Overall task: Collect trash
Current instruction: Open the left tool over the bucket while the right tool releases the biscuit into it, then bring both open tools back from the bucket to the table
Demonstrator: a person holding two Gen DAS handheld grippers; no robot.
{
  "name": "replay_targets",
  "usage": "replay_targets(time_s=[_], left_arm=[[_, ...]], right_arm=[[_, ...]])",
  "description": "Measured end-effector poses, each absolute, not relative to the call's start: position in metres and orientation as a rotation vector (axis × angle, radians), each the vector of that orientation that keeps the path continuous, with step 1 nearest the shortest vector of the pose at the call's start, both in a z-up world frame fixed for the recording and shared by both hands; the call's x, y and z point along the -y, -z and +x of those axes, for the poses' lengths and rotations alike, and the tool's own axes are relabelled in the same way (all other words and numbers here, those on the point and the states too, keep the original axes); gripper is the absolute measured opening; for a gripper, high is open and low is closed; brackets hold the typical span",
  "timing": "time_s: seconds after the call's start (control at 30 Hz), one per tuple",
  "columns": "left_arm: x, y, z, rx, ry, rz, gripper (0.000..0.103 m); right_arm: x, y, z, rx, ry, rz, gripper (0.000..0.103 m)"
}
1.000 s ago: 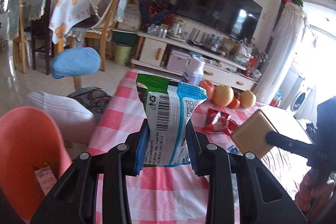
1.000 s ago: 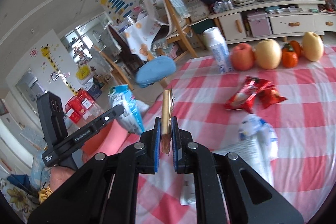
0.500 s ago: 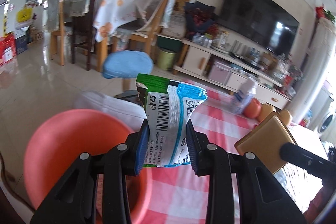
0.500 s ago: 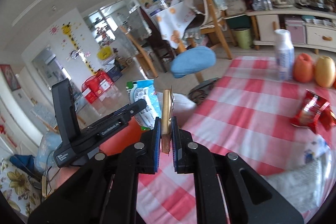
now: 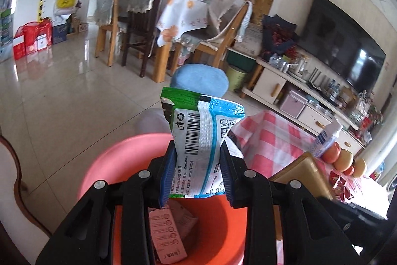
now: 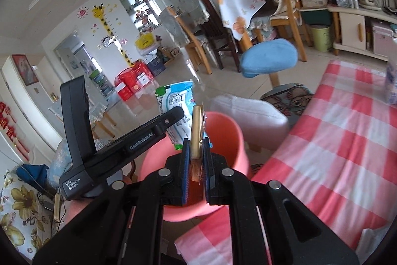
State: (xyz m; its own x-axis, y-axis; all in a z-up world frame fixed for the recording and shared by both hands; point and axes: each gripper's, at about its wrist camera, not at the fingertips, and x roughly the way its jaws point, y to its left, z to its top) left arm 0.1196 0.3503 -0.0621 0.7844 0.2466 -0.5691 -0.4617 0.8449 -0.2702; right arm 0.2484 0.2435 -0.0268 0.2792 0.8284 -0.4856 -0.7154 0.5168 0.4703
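Living room with a shiny tile floor, and a pink checked tablecloth on the right of the frame. The left gripper is clamped on a blue and green snack wrapper, dead centre, right over the coral bin with paper scraps inside. The right gripper is squeezed nearly shut on a thin gold packet held edge-on, above the same bin's rim.

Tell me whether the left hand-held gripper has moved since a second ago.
Yes. The left hand-held gripper, clamping the snack packet, has swung off the checked tablecloth to over the orange bin.
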Motion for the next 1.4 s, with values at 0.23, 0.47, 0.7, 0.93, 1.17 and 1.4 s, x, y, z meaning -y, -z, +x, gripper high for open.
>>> replay_targets(time_s=[0.23, 0.47, 0.7, 0.93, 1.17, 1.4], left_arm=[[-0.357, 0.065, 0.122, -0.568, -0.483, -0.406, 0.071], [-0.342, 0.064, 0.128, -0.551, -0.486, -0.352, 0.083], [-0.318, 0.062, 0.137, -0.510, -0.446, -0.265, 0.085], [-0.307, 0.067, 0.141, -0.502, -0.378, -0.313, 0.091], [-0.291, 0.075, 0.154, -0.591, -0.422, -0.235, 0.092], [-0.266, 0.078, 0.162, -0.631, -0.400, -0.142, 0.092]], right_arm=[[-0.250, 0.050, 0.249, -0.835, -0.979, 0.167, 0.056], [-0.219, 0.051, 0.237, -0.771, -0.865, 0.110, 0.073], [-0.193, 0.050, 0.229, -0.722, -0.783, 0.068, 0.082], [-0.173, 0.047, 0.222, -0.697, -0.720, 0.035, 0.087], [-0.148, 0.049, 0.220, -0.700, -0.664, 0.037, 0.091], [-0.120, 0.051, 0.220, -0.706, -0.591, 0.030, 0.094]])
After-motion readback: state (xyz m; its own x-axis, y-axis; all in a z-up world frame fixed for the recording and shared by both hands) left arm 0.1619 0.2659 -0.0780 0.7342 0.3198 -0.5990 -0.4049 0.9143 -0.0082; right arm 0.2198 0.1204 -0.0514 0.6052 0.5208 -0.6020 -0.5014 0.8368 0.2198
